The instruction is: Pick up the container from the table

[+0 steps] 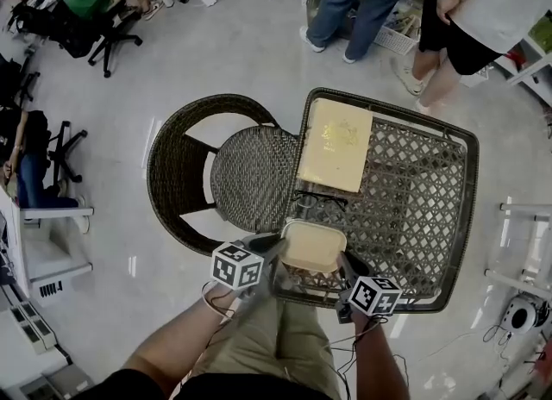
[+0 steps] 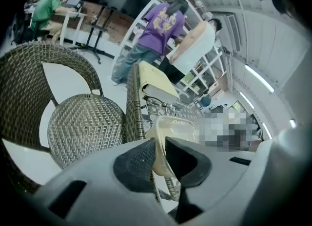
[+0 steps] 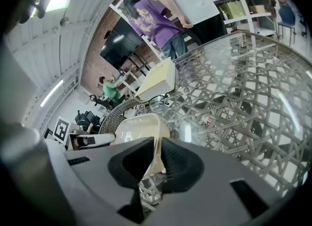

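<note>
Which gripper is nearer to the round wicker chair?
Left. The left gripper grips the container on the side facing the wicker chair; the right gripper grips its opposite side, farther away.

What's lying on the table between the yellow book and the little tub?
A pair of dark-rimmed glasses lies between the book and the container, on the table. The head view shows it plainly.

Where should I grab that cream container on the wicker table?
Its thin rim, from the left and right sides. The container is wide and shallow, so jaws fit only over the lip, as the left gripper and right gripper do now.
</note>
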The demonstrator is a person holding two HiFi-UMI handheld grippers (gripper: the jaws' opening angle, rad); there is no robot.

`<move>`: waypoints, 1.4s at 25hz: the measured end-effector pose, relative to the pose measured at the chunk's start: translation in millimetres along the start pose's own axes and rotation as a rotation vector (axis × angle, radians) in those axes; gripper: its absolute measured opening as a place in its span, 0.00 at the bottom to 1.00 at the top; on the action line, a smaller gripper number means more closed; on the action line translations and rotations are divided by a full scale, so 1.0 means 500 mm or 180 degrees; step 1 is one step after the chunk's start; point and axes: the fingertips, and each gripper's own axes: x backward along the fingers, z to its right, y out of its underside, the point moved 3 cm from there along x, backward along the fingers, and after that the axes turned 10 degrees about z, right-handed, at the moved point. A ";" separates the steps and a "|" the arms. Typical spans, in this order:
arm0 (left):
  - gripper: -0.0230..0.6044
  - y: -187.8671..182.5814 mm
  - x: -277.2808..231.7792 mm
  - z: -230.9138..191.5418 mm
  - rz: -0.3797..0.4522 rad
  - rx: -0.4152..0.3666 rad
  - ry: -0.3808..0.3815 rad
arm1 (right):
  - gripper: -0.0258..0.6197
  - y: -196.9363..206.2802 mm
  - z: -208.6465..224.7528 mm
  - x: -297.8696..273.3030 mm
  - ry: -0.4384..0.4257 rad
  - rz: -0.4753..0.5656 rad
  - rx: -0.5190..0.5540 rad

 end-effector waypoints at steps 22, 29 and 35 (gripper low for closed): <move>0.10 -0.005 0.046 0.059 -0.0130 -0.0085 0.0013 | 0.08 -0.006 -0.039 0.067 0.0078 0.0047 0.0077; 0.09 -0.044 0.085 0.108 -0.0050 -0.0258 0.0060 | 0.08 -0.036 -0.077 0.112 -0.0004 0.0165 0.0155; 0.10 -0.087 0.129 0.161 0.0128 -0.0332 0.0047 | 0.09 -0.080 -0.125 0.171 -0.0075 0.0329 0.0271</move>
